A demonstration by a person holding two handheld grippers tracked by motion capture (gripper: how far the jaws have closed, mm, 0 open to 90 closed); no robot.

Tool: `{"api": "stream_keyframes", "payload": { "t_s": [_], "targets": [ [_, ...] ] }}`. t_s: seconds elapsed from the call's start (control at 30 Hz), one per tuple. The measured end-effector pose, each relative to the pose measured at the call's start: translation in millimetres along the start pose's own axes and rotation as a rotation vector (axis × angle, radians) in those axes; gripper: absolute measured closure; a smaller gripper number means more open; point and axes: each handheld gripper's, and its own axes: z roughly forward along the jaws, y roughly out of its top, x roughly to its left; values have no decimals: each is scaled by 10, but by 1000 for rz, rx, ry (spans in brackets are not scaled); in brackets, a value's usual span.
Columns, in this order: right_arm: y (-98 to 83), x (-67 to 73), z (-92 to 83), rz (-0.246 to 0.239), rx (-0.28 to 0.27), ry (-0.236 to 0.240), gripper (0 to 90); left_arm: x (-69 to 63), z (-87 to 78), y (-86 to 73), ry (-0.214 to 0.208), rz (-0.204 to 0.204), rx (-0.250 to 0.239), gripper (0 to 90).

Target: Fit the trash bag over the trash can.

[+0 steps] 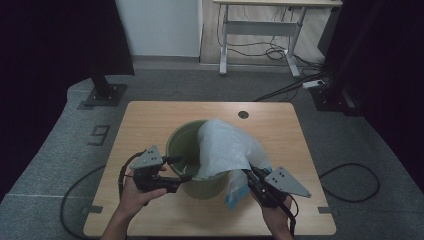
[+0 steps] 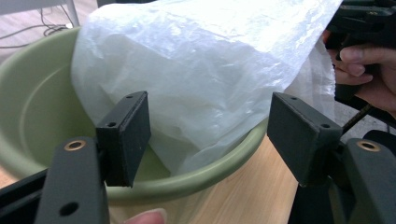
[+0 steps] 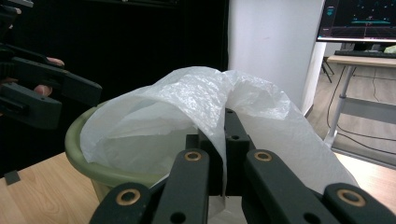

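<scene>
- Left gripper (image 2: 209,135): nearest the lens in the left gripper view, its two black jaws are standing wide apart and gripping nothing, one pad inside the rim and one outside it, with the near rim between them.
- Right gripper (image 3: 223,154): its jaws are sitting pressed together on a fold of the plastic bag (image 1: 225,147), pinching the film between them.
- Wooden table (image 1: 150,120): it is carrying the bucket at its centre; a small round hole is showing near the far edge.
- Green bucket (image 1: 180,142): round, pale olive, smooth thick rim, standing upright at mid-table between the two grippers.
- Plastic bag: translucent white, crinkled, lying draped over the bucket's right side, part hanging inside and part spilling outside down to the tabletop, where a blue edge is showing.
- Writing: no brand, label or legible text is appearing on bag or bucket; a screen in the right gripper view is too blurred to read.
</scene>
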Motion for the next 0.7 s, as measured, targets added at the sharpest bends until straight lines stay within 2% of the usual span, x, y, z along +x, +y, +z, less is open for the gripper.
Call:
{"api": "stream_keyframes", "payload": {
  "t_s": [0.2,0.37,0.5,0.53,0.6,0.7],
  "targets": [
    [48,25,54,-12,10,5,884,-98,107,78,-31,23,5,309],
    [69,69,97,-17,13,18,884,-180,209,142,-98,36,11,427],
    [85,91,106,-19,11,23,884,-262,330,189,-96,58,38,456],
    [84,93,107,-19,13,24,884,-281,367,203,-84,62,45,478],
    [77,95,106,-16,18,24,884,-295,412,222,-78,63,53,578],
    [60,84,99,-13,21,25,879,-274,470,242,-119,45,65,724]
  ]
}}
